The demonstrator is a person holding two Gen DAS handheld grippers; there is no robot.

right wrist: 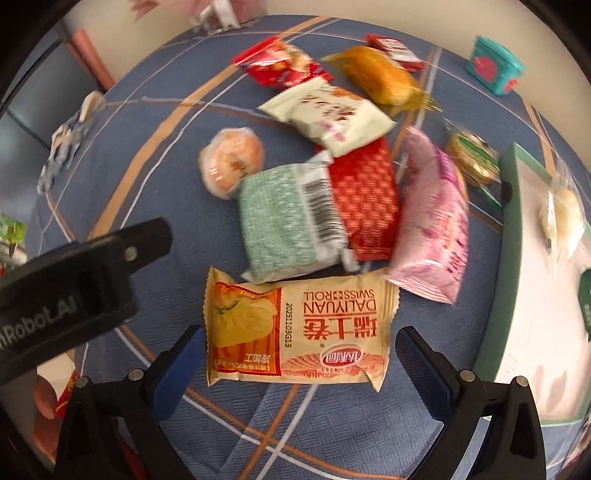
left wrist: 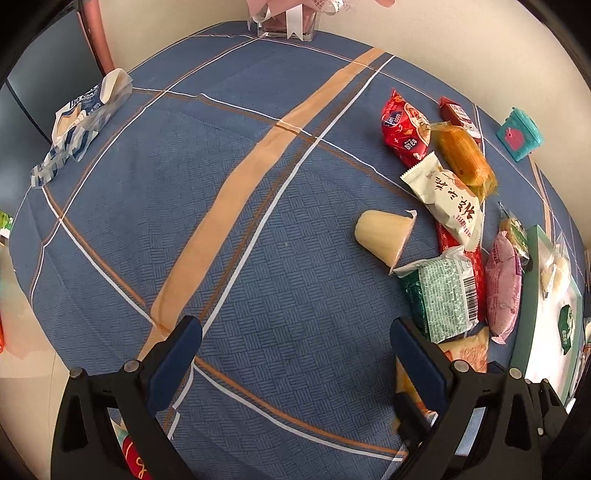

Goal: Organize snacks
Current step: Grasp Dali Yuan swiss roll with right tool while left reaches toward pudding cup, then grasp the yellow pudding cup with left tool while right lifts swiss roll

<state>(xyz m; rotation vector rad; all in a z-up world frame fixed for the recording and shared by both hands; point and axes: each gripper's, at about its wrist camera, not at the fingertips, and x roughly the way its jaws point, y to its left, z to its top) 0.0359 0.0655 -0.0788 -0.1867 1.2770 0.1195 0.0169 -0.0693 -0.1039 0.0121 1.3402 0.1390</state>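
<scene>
Snack pile sits on the right side of the worktop, which has a blue plaid cloth on it. Nearest the right gripper is one Swiss roll pack, orange and cream, lying flat between the spread fingers, neither pad touching it as far as I can see. Right behind it, touching: one green pack with a barcode, partly lying on one red pack. One pink pack is just beside that on the right. One white pack lies across the far end of the red one. One jelly cup is tipped on its side left of the green pack.

Further back: a second red pack, one orange cake in clear wrap, and a small dark red pack behind it. One little green-gold snack sits by the tray at the right edge, and there's one pale wrapped snack already in the tray. So roughly eleven snacks total, ten loose and one in the tray.

Left gripper is spread wide too, holding nothing, over bare cloth left of the pile.

Other stuff: one teal box at the far right, one blue-and-white bag far left, one clear vase thing at the back edge. The right wrist view is blurry, so small print is mostly unreadable.
</scene>
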